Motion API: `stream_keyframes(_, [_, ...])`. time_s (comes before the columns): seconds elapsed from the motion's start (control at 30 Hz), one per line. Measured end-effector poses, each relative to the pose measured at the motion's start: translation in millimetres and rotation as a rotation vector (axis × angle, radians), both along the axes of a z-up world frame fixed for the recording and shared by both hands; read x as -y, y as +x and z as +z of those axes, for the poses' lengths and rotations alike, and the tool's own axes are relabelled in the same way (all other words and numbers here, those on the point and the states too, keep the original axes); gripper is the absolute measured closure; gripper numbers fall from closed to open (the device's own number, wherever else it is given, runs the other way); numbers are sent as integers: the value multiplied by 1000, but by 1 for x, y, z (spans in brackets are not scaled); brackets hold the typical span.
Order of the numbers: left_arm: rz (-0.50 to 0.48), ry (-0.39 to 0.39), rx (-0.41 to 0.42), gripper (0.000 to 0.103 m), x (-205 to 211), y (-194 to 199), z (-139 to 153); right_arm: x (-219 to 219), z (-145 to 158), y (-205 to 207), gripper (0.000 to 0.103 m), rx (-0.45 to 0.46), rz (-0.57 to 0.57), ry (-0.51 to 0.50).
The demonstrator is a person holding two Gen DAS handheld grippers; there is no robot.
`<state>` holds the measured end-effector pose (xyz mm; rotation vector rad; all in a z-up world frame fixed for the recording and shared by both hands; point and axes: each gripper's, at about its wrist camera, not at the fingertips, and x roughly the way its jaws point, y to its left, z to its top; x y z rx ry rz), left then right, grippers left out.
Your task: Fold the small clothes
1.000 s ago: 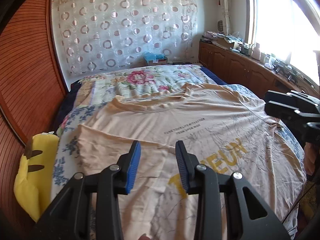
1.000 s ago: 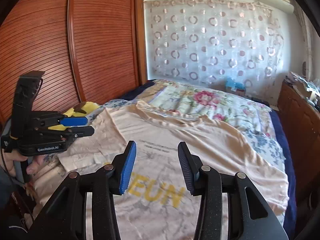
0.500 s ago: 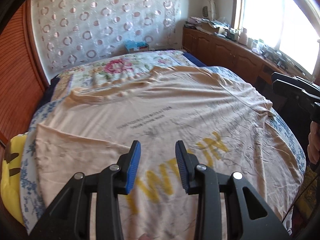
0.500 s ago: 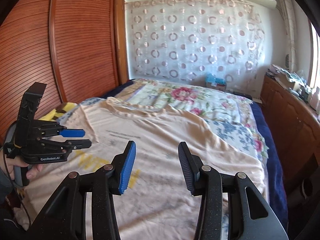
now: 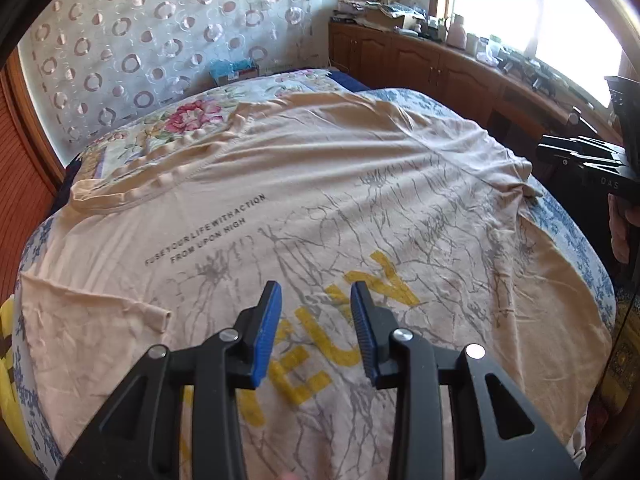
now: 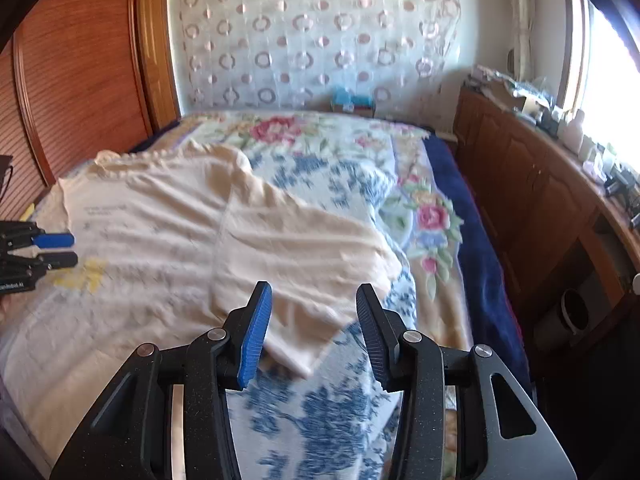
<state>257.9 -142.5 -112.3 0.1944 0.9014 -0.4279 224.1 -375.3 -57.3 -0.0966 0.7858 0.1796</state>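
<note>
Your right tongs (image 6: 310, 320) are spread open and empty, hovering just above the loose sleeve (image 6: 320, 248) of the T-shirt (image 5: 320, 208). Your left tongs (image 5: 316, 320) are open too, gripping nothing, poised over the yellow lettering (image 5: 360, 308) on the chest. The shirt lies flat, print up, on the flowered bed (image 6: 340, 412), covering most of the near end. Its long axis runs away from you: the collar (image 5: 168, 176) points toward the curtained wall (image 5: 160, 40), and the hem must be nearest you, under the tongs and out of sight. The next move looks like the sleeve fold. Come down on the sleeve's outer edge, pinch only the shirt and not the bedcover, then carry it inward across the body, keeping the crease parallel to that long axis.
</note>
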Motion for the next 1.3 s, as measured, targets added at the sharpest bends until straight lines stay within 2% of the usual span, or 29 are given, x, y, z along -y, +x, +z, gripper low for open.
stream_keyframes(0.17, [-5, 18, -16, 69, 6, 5, -9, 16, -20, 13, 59, -68, -33, 21])
stream_keyframes(0.37, [-7, 22, -13, 69, 9, 6, -14, 34, -28, 32, 59, -112, -74, 89])
stream_keyframes(0.63, [-10, 20, 56, 66, 9, -1, -17, 41, -32, 51, 60, -156, -72, 137])
stream_keyframes(0.77, [-3, -14, 37, 64, 3, 4, -16, 43, -36, 56, 69, -167, -73, 148])
stream_keyframes(0.83, [-1, -13, 38, 63, 3, 3, -16, 42, -35, 56, 79, -160, -66, 151])
stream_keyframes(0.93, [4, -5, 42, 61, 4, 4, -16, 32, -31, 53, 86, -128, -64, 78])
stream_keyframes(0.97, [8, -7, 40, 60, 3, 4, -17, 30, -31, 53, 96, -119, -63, 57])
stream_keyframes(1.0, [9, -9, 39, 59, 3, 4, -17, 26, -29, 51, 98, -104, -63, 27])
stream_keyframes(1.1, [17, -10, 38, 56, 1, 4, -17, 20, -23, 50, 100, -67, -52, 10])
stream_keyframes(1.3, [10, -16, 32, 55, -2, 3, -18, 7, -5, 49, 101, -19, -16, 49])
